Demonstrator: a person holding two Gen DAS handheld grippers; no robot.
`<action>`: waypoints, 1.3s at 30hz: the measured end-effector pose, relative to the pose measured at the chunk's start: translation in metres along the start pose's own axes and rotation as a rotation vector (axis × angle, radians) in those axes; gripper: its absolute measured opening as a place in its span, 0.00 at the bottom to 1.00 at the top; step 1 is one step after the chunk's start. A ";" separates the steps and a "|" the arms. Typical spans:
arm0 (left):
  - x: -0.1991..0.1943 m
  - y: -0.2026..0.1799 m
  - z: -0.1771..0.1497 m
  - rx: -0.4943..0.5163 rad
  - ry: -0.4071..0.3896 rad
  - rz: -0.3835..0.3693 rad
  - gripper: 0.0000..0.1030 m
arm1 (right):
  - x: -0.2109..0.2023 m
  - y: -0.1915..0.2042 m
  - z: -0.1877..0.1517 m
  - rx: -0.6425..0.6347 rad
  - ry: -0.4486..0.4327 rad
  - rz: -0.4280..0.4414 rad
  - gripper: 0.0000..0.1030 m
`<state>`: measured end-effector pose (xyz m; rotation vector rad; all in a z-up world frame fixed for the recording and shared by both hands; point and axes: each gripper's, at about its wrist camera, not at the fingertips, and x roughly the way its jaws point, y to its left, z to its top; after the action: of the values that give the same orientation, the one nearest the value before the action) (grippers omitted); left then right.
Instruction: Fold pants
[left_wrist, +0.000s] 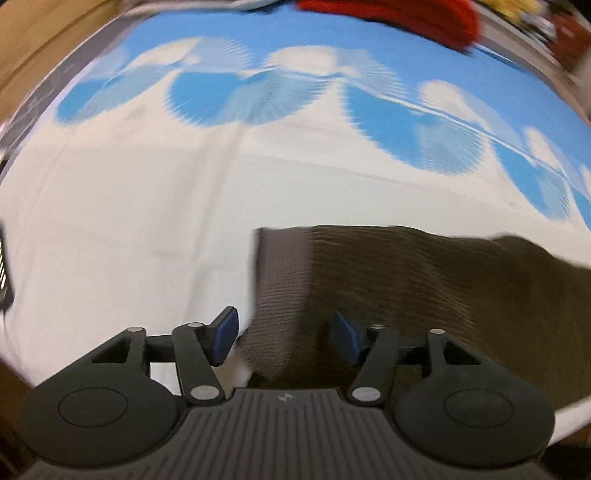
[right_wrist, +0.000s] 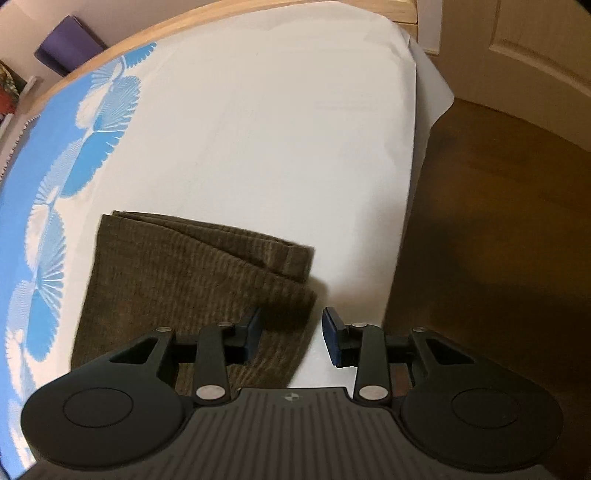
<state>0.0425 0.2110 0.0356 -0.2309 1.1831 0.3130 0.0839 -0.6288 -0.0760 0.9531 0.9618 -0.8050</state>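
Your left hand-held gripper (left_wrist: 284, 338) and right hand-held gripper (right_wrist: 291, 338) both stand wide open, holding nothing. Each straddles an opposite edge of the folded brown ribbed-knit pants (right_wrist: 177, 273), likely to pinch there. The pants lie flat on the white bed sheet with blue fan print (right_wrist: 258, 129), which supports the fold.

Pants (right_wrist: 192, 280) on sheeted bed (right_wrist: 277, 129).

The pants (right_wrist: 192, 280) are ribbed brown cloth, rough and matt. The sheet (right_wrist: 280, 122) is smooth cloth. The floor (right_wrist: 498, 229) is glossy dark wood.
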 end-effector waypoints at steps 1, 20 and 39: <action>0.001 0.007 -0.001 -0.024 0.017 -0.003 0.62 | 0.002 -0.003 0.001 -0.001 0.005 -0.011 0.37; -0.046 0.008 -0.024 0.029 -0.083 -0.153 0.18 | -0.070 0.032 0.006 -0.208 -0.367 0.302 0.04; -0.013 -0.062 -0.016 0.315 -0.180 -0.102 0.15 | -0.039 0.051 -0.010 -0.364 -0.244 0.240 0.19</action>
<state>0.0461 0.1460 0.0432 0.0124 1.0226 0.0544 0.1121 -0.5952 -0.0282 0.6226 0.7325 -0.5069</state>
